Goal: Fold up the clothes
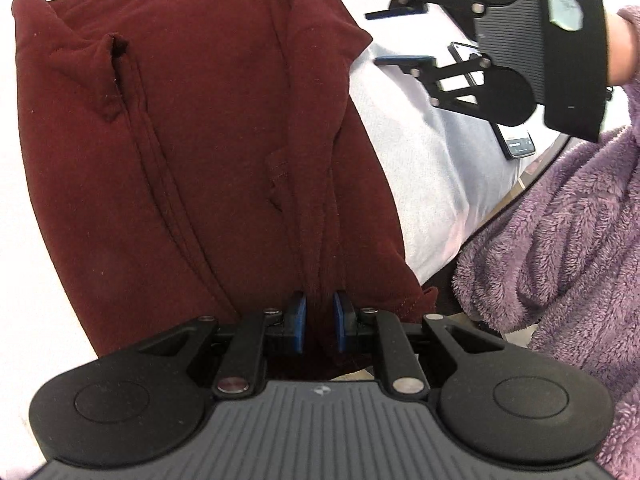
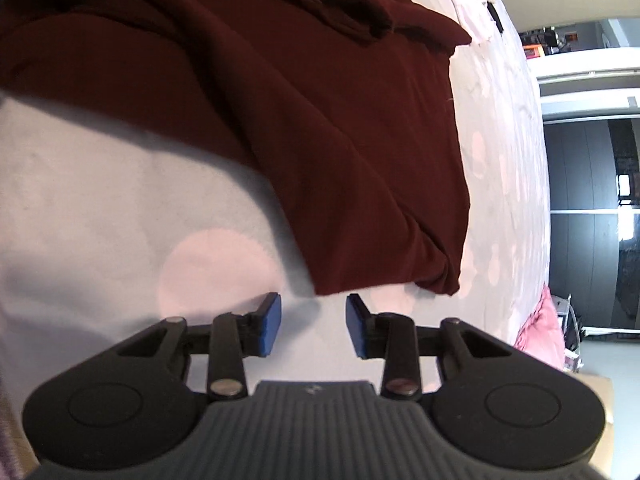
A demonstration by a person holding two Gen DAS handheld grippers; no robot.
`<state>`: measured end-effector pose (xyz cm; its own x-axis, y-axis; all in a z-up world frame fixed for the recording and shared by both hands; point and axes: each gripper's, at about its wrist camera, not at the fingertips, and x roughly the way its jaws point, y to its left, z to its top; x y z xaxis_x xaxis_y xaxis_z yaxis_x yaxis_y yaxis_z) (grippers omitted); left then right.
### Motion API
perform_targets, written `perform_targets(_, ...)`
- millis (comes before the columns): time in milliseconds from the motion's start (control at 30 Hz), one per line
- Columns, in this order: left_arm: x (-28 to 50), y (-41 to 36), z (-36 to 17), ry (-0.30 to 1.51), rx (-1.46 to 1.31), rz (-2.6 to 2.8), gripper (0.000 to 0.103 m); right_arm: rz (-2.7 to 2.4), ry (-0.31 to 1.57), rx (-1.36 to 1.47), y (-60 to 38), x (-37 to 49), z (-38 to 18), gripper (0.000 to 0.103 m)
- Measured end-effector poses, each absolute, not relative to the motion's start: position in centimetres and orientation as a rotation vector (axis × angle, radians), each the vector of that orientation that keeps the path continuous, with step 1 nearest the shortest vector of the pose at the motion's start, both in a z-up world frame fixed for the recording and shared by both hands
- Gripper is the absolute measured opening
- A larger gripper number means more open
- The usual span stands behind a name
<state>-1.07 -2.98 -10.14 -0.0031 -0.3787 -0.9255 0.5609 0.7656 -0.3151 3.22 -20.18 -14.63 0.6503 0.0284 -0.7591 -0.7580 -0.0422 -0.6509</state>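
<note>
**Left wrist view: hem pinched, second corner waiting**

We clamp the left hand-held gripper (image 1: 320,316) on the maroon garment (image 1: 192,120) lying on the bed (image 2: 100,184). Our right hand-held gripper (image 2: 314,320) hangs apart, empty, near a corner; next, we judge, it grips there.

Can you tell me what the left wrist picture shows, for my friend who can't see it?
The left gripper pinches the near edge of a dark red garment lying on a pale bed sheet. The right gripper hovers open beyond it, above a phone.
</note>
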Motion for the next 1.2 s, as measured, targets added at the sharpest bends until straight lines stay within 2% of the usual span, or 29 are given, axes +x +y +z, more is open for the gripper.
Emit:
perform_targets(67, -1.1, -2.9, -10.1, 1.388, 0.157, -0.747, 0.013, 0.708, 0.619, -1.511, -20.1, 3.5, -15.0, 0.038)
perform_targets(133, -1.1, -2.8, -10.0, 1.384, 0.156, -0.751, 0.013, 0.699, 0.614, -1.512, -20.0, 3.9, -15.0, 0.031)
perform_targets(200, -1.2, -2.8, -9.9, 1.378, 0.161, -0.755, 0.012, 0.687, 0.617, -1.502, -19.8, 4.1, -15.2, 0.015)
perform_targets(300, -1.4, -3.0, -9.7, 1.369, 0.155, -0.763, 0.009, 0.663, 0.608, -1.496, -19.3, 4.2, -15.4, 0.010)
perform_targets(667, -1.6, -2.6, -9.1, 1.358, 0.082, -0.812, 0.007, 0.583, 0.414, -1.342, -15.5, 6.0, -9.5, 0.007)
perform_targets(1200, -2.6, -3.2, -9.0, 1.386, 0.053, -0.854, 0.007, 0.812, 0.460, -1.288, -8.2, 7.1, -11.4, 0.007)
